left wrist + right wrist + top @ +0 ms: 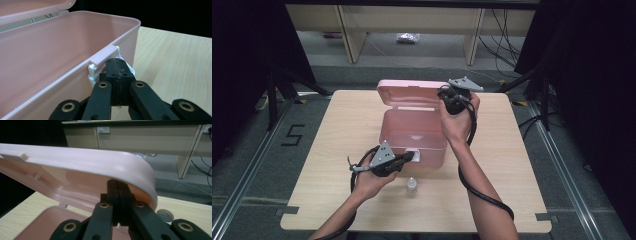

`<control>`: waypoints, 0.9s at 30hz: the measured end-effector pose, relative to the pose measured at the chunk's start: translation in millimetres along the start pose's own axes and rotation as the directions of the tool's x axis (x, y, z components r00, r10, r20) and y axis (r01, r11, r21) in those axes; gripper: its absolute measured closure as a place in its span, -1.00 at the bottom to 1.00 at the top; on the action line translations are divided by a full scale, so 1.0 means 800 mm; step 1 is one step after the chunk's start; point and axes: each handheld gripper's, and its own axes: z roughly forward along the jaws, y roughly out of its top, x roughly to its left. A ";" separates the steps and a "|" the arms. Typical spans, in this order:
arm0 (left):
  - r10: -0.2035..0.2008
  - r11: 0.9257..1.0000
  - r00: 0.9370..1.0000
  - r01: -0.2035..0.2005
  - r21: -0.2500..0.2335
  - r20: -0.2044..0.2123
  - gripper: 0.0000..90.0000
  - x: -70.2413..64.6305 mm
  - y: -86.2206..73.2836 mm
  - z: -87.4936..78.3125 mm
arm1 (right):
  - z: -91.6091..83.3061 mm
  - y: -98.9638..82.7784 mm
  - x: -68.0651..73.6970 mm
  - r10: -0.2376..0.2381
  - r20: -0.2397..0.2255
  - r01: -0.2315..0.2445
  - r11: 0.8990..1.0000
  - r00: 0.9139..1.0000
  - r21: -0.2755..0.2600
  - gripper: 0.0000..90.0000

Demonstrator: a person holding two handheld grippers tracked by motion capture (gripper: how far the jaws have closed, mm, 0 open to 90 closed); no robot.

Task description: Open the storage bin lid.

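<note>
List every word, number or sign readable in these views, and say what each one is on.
"5": black marking on the grey floor, left of the table.
Small bottle on the table: any label is too small to read.
Pink box: no lettering shows.

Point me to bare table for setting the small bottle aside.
Free: the table left of the pink box, and right of the right gripper arm. Crowded: front centre, with the small bottle, left gripper and box latch.
</note>
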 end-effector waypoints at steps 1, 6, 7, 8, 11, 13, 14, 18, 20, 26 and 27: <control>0.000 1.000 1.000 0.000 0.000 0.000 0.99 0.000 0.000 0.000 | 0.001 0.000 -0.001 -0.008 0.003 0.008 1.000 1.000 0.001 1.00; 0.000 1.000 1.000 0.000 0.000 0.000 0.99 0.000 0.000 0.000 | 0.004 0.001 -0.002 -0.010 0.011 0.010 1.000 1.000 0.007 1.00; 0.000 1.000 1.000 0.000 0.001 0.000 0.99 0.000 0.000 0.000 | 0.005 0.000 -0.002 0.004 0.006 -0.004 1.000 1.000 0.012 1.00; 0.001 1.000 1.000 -0.001 0.003 0.000 0.99 0.000 0.000 0.000 | 0.006 0.000 -0.002 -0.005 0.013 0.005 1.000 1.000 0.011 1.00; 0.001 1.000 1.000 -0.001 0.003 -0.001 0.99 0.000 0.000 0.000 | 0.009 0.000 -0.005 -0.009 0.013 0.008 1.000 1.000 0.021 1.00; 0.001 1.000 1.000 -0.001 0.002 -0.001 0.99 0.000 0.000 0.000 | 0.011 -0.001 -0.006 -0.015 0.016 0.015 1.000 1.000 0.020 1.00; 0.000 1.000 1.000 0.000 0.002 -0.001 0.99 0.000 0.000 0.000 | 0.012 -0.001 -0.006 -0.016 0.019 0.015 1.000 1.000 0.021 1.00; 0.001 1.000 1.000 -0.001 0.002 -0.001 0.99 0.000 0.000 0.000 | 0.014 -0.002 -0.006 -0.015 0.018 0.014 1.000 1.000 0.027 1.00; 0.000 1.000 1.000 0.000 0.002 -0.001 0.99 0.000 0.000 0.000 | 0.015 -0.002 -0.006 -0.012 0.015 0.012 0.999 1.000 0.030 1.00; 0.000 1.000 1.000 0.000 0.000 -0.001 0.99 0.000 0.000 0.000 | 0.018 -0.002 -0.007 0.002 0.018 -0.002 0.999 1.000 0.036 1.00; 0.000 1.000 1.000 0.000 -0.001 -0.001 0.99 0.000 0.000 0.000 | 0.018 -0.002 -0.008 -0.016 0.023 0.015 0.999 1.000 0.033 1.00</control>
